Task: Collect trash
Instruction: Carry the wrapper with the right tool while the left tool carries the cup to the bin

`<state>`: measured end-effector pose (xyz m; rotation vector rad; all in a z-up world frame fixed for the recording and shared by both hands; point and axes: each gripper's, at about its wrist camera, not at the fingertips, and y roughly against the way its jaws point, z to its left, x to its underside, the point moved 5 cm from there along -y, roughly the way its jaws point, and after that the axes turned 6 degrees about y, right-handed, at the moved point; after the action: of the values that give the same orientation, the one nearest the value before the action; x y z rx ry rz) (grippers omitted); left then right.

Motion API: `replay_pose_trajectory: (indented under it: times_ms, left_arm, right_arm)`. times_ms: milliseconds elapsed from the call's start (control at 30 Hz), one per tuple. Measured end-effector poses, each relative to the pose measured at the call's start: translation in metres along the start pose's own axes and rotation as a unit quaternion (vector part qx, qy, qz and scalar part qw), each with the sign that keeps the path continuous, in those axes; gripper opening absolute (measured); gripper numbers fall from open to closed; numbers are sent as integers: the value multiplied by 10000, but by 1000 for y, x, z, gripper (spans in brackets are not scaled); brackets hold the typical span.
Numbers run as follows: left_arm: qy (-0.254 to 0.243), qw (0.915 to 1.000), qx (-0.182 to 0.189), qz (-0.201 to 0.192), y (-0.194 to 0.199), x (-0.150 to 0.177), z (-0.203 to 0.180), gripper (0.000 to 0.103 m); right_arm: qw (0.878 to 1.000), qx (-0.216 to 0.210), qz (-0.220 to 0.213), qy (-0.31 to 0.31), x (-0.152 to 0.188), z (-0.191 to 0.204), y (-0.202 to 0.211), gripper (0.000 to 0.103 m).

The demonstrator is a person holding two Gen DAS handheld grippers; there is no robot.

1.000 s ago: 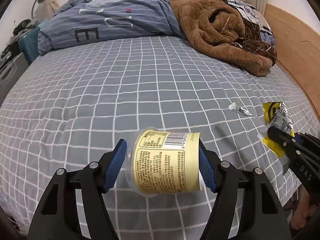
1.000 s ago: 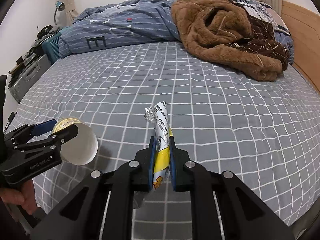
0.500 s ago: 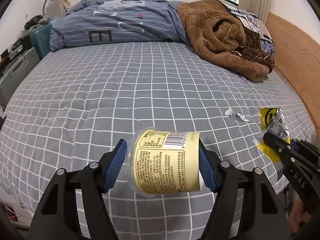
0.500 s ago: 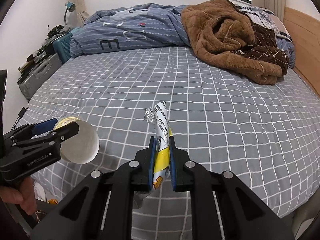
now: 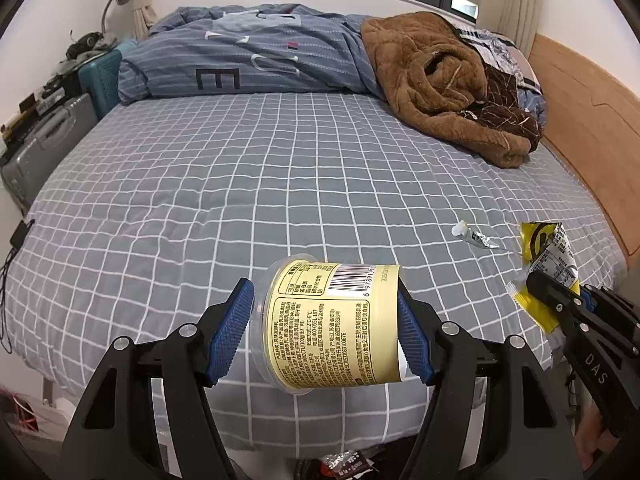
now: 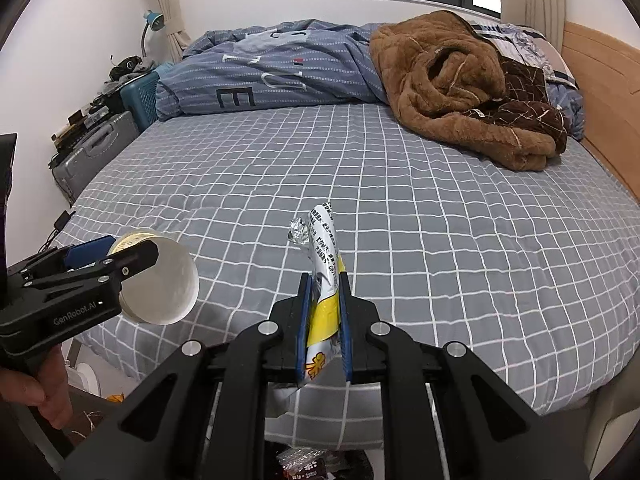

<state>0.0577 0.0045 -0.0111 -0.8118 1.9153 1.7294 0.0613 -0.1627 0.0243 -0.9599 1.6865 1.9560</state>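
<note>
Bed (image 5: 248, 184): grey checked sheet
On it: duvet (image 5: 256, 60), brown blanket (image 5: 440, 80), small tube (image 5: 474, 236)

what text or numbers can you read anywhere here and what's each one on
"GenRobot.AI": side of the left hand-held gripper.
"DAS": side of the right hand-held gripper.
"E": blue duvet.
Barcode digits and fine print on the yellow cup: too small.
Print on the snack wrapper: unreadable.

Left hand-held gripper (image 5: 325, 330): jaws spread wide, clamped on held item, level, gripped by bare hand (image 6: 38, 390). Right hand-held gripper (image 6: 323, 322): jaws nearly together, pinching held item, raised.
</note>
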Motion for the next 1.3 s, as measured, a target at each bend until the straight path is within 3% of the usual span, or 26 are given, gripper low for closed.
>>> replay_pose_trajectory:
  times_ms: [467, 1300]
  left_arm:
    - [10, 9999, 86, 55, 45, 48, -3, 66]
    - [63, 9977, 143, 653, 48, 170, 0, 66]
  right_arm:
    - [10000, 20, -47, -55, 37, 16, 45, 12]
    - [9979, -100, 596, -219, 153, 35, 54, 12]
